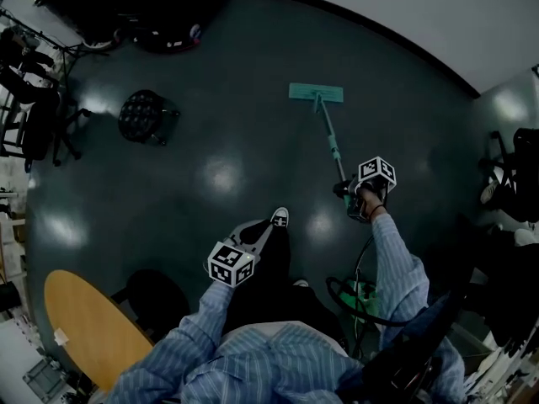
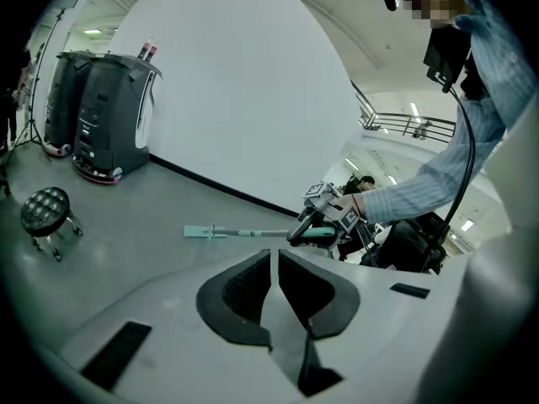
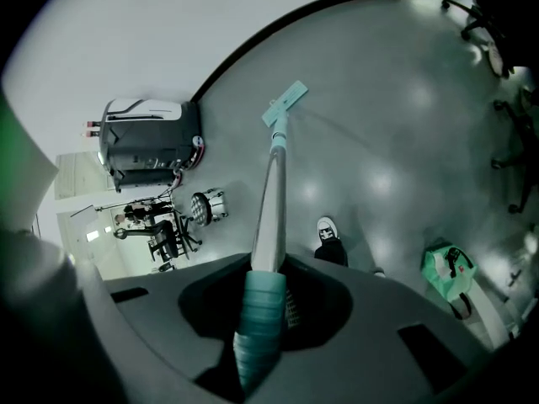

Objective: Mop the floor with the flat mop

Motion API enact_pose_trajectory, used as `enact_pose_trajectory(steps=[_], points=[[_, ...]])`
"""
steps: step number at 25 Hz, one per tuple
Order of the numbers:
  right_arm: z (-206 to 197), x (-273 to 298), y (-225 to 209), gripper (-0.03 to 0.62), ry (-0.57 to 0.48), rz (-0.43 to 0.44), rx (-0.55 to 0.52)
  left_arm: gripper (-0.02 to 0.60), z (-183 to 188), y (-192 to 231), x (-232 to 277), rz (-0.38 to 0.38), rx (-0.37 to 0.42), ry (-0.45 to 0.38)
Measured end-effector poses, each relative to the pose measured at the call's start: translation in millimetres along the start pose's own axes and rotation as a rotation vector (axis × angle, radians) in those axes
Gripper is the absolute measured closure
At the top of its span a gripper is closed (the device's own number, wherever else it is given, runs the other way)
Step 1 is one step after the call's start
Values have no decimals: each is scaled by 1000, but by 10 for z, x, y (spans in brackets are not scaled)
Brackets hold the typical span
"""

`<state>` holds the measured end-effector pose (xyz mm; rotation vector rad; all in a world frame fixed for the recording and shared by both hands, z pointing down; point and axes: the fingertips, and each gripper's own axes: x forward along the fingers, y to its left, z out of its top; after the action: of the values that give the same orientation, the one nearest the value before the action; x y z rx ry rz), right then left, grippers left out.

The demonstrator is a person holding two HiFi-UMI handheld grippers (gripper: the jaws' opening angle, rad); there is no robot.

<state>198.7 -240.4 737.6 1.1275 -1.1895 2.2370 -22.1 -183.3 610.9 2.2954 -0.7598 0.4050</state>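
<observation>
The flat mop lies out in front of me, its teal head flat on the dark floor near the far wall. Its handle runs back to my right gripper, which is shut on the teal grip. In the right gripper view the handle stretches away to the mop head. My left gripper hangs over my shoe, jaws together with nothing between them. From the left gripper view the mop and the right gripper show side-on.
A black round stool stands on the left of the floor. Office chairs and dark machines line the left and far side. A wooden table is near left, a green bag by my right leg.
</observation>
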Motion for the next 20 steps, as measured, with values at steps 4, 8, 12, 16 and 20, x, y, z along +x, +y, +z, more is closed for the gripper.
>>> enact_pose_trajectory(steps=[4,8,12,16,20], points=[[-660,-54,-358,517,8,-7,5,551,-210,-329,-155,-21,21,4],[-1302,-99,-723,517,19,0,11,551,-426,-594,-300,-25,37,-2],[-1930,-99,-1074,517,26,22,24,551,-649,-777,-474,-10,52,-15],[-2601,-121,-1479,517,33,50,42,551,-875,-1047,-733,6,69,-39],[-3211,-168,-1932,517,37,32,31,551,-1156,-1342,-1001,21,79,-58]])
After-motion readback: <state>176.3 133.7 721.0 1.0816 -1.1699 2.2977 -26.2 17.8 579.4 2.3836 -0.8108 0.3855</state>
